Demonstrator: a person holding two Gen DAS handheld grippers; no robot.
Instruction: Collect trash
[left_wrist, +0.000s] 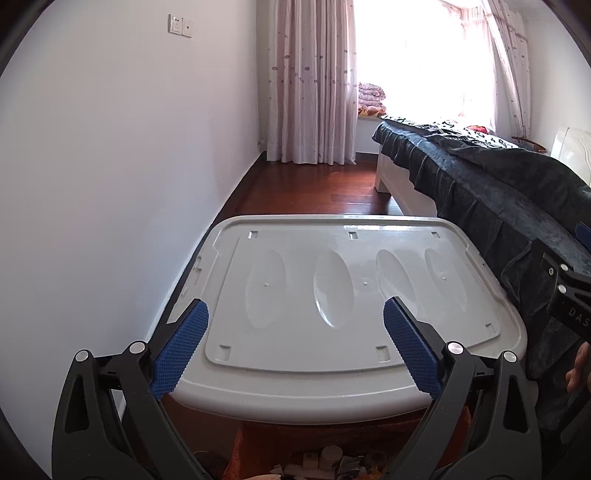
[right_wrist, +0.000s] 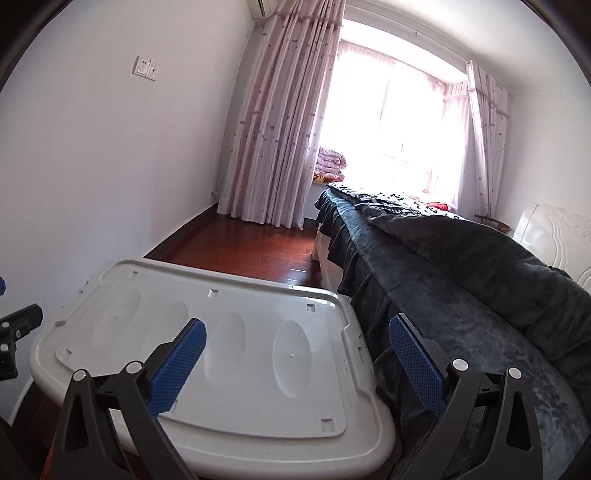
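My left gripper (left_wrist: 295, 317) is open and empty above the near edge of a grey plastic storage box lid (left_wrist: 332, 325). My right gripper (right_wrist: 297, 338) is open and empty, held over the lid's right side (right_wrist: 240, 369) next to the bed. Small bits of litter (left_wrist: 332, 461) lie low on the floor below the box, at the bottom of the left wrist view; they are partly hidden. The right gripper's body (left_wrist: 569, 295) shows at the right edge of the left wrist view.
A bed with a dark blue-grey cover (right_wrist: 461, 295) runs along the right of the box. A white wall (left_wrist: 110, 184) is on the left. Red wooden floor (left_wrist: 314, 188) lies beyond the box, up to pink curtains (left_wrist: 310, 81) and a bright window.
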